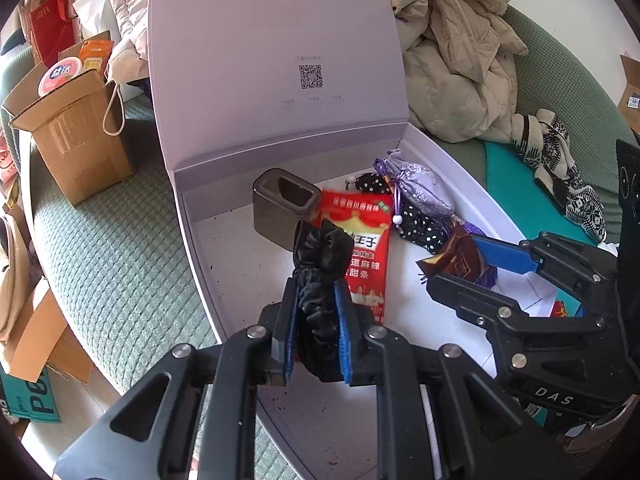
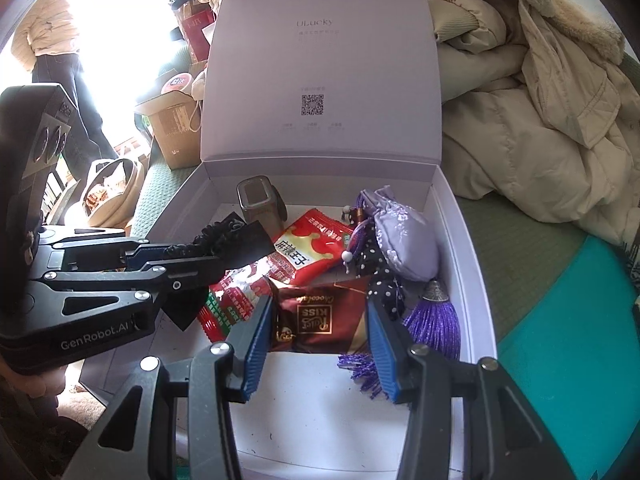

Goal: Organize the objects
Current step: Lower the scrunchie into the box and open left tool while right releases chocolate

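The left hand-held gripper (image 1: 316, 320) is clamped shut on a black ruffled fabric scrunchie (image 1: 320, 276) above the open lilac cardboard box (image 1: 224, 184), probably to put it inside, while the right hand-held gripper (image 2: 320, 344) hangs part-open around a brown foil chocolate packet (image 2: 320, 316), pad contact unclear.

Black scrunchie (image 1: 318, 280), red snack packet (image 1: 366, 248), lilac pouch (image 2: 404, 236), polka-dotted black pouch (image 1: 420, 222), pale lavender box (image 2: 460, 232).

Black ruched scrunchie (image 1: 320, 300) pinched upright in left claw (image 1: 316, 344), brown chocolate packet (image 2: 320, 316) between right claw (image 2: 320, 344) pads, open lilac box (image 2: 452, 216)
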`<state>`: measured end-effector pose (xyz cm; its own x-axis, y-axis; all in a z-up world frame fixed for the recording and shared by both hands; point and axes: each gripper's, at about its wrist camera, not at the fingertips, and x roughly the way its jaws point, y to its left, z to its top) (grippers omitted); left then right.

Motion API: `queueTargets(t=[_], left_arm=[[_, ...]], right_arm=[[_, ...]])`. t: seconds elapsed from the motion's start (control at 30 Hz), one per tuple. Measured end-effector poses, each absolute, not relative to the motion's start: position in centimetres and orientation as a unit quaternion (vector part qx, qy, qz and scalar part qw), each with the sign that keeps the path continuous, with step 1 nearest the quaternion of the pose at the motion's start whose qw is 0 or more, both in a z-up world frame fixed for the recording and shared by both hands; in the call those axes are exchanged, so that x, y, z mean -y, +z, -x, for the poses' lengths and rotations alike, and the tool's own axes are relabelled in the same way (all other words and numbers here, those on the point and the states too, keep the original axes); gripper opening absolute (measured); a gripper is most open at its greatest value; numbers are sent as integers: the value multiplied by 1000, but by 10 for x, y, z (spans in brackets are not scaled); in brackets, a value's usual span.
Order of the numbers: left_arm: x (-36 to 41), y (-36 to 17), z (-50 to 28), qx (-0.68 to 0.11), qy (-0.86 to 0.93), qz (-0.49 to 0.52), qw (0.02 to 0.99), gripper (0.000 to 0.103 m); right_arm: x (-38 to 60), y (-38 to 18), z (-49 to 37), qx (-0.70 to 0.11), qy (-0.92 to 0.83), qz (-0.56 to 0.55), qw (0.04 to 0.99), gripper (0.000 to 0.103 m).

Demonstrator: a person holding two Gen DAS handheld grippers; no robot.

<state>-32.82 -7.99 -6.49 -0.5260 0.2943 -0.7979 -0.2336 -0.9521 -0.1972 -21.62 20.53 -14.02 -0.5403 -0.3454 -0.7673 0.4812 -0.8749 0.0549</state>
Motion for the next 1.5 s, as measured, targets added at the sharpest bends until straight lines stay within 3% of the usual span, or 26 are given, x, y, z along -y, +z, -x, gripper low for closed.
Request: queueTargets(t=[0.57,1.03,1.3,1.5], left_arm=[[65,-69,327,2,875,461,147,16],[68,-71,324,-5,877,460,139,18],[62,-69,319,-19,875,461,144,30],[70,-58,316,-8,882,454,126,50]], right_arm=[[-201,-157,219,-92,-865,-443,218,48],[-204,-159,219,-102,-866,-448,199,58],[-209,-153,218,-99,-865,-452,195,62],[-215,-139,212,-91,-872,-440,192,62]])
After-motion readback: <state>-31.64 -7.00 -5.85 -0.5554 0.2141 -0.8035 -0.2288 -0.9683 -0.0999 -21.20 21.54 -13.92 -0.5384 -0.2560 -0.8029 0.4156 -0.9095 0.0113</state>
